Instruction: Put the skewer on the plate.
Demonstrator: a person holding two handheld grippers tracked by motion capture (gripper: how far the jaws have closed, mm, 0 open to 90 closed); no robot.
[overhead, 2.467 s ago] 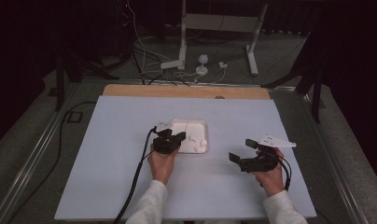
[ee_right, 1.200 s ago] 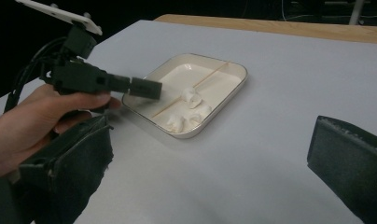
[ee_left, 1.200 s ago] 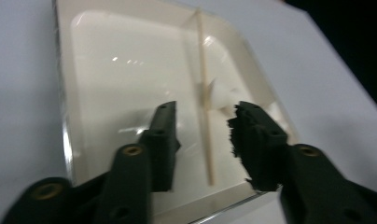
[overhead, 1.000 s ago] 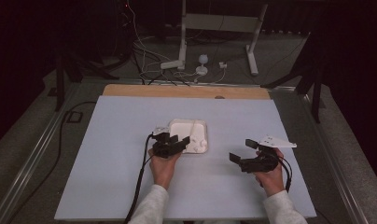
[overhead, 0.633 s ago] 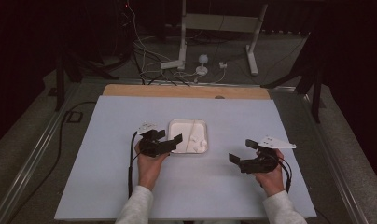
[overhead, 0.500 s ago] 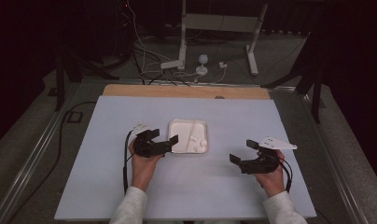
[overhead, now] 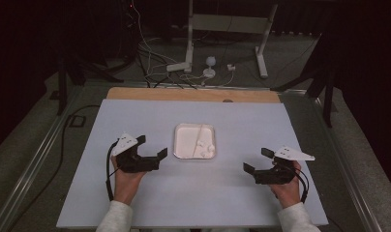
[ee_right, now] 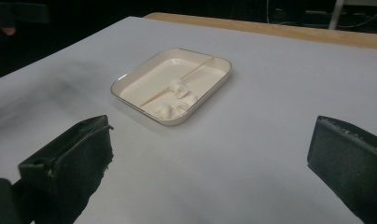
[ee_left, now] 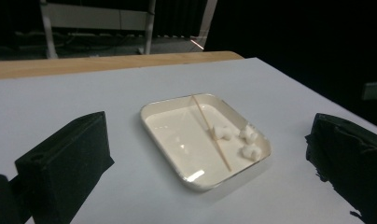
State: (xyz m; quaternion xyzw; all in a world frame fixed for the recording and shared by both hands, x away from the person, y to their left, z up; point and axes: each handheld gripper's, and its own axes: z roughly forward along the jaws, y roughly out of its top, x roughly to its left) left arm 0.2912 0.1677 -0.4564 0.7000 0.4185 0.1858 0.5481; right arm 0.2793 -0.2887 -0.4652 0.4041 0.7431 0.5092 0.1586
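Both pairs of jaws stand wide apart with nothing between them. The left gripper [overhead: 151, 146] sits over the counter [overhead: 242, 116] just to the left of the tray [overhead: 194, 141], its jaws pointing toward the tray's near left corner without touching it; in the left gripper view the two black jaws frame the tray [ee_left: 203, 137] from either side, well short of its rim. The right gripper [overhead: 255, 161] hovers near the counter's front right part, clearly apart from the tray, its jaws aimed back toward the middle; from the right gripper view the tray [ee_right: 172, 86] lies ahead and a little to the left between the open jaws. The tray itself is a shallow white dish with rounded corners, resting flat in the middle of the counter. Inside it a thin wooden stick [ee_left: 211, 131] lies slantwise across the floor of the dish, and three small white lumps [ee_left: 239, 139] sit clustered beside it toward the tray's near right corner, one of them touching the stick. Each gripper is held by a hand [overhead: 128, 180] coming in from the counter's front edge, white sleeves showing at the wrists, with a black cable [overhead: 108, 171] looping off the left gripper. A strip of bare wood [overhead: 184, 94] runs along the counter's far edge.
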